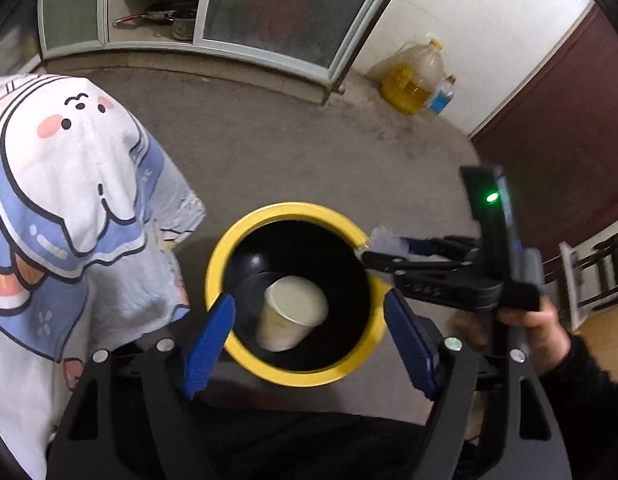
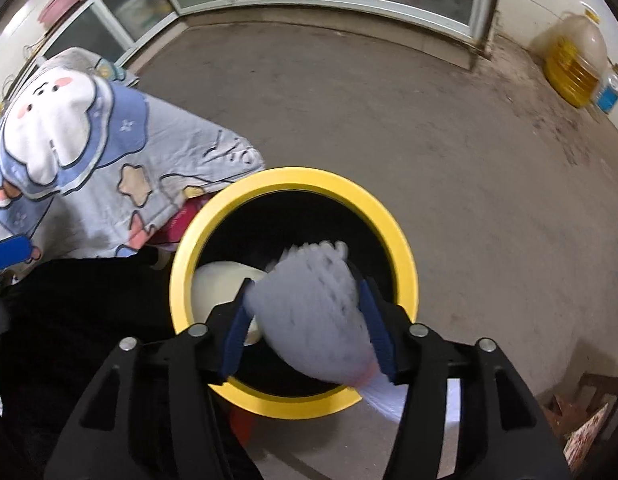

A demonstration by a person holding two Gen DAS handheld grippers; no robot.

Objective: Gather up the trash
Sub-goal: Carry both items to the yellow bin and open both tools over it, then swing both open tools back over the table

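A yellow-rimmed black trash bin [image 1: 245, 236] stands on the grey floor. A white paper cup [image 1: 293, 312] lies tilted inside it. My left gripper [image 1: 309, 340] is open and empty, just above the bin's near rim. My right gripper [image 2: 307, 328] is shut on a white foam net wrapper [image 2: 309, 312] and holds it over the bin [image 2: 405, 248], with the cup [image 2: 219, 284] showing below. In the left wrist view the right gripper [image 1: 379, 250] reaches the bin's right rim with the wrapper [image 1: 383, 238] at its tips.
A table draped in a cartoon-print cloth [image 1: 69, 184] stands left of the bin. A yellow oil jug [image 1: 415, 76] and a small bottle [image 1: 443, 98] stand by the far wall. Glass-door cabinets [image 1: 285, 8] line the back. Chairs [image 1: 593, 276] stand right.
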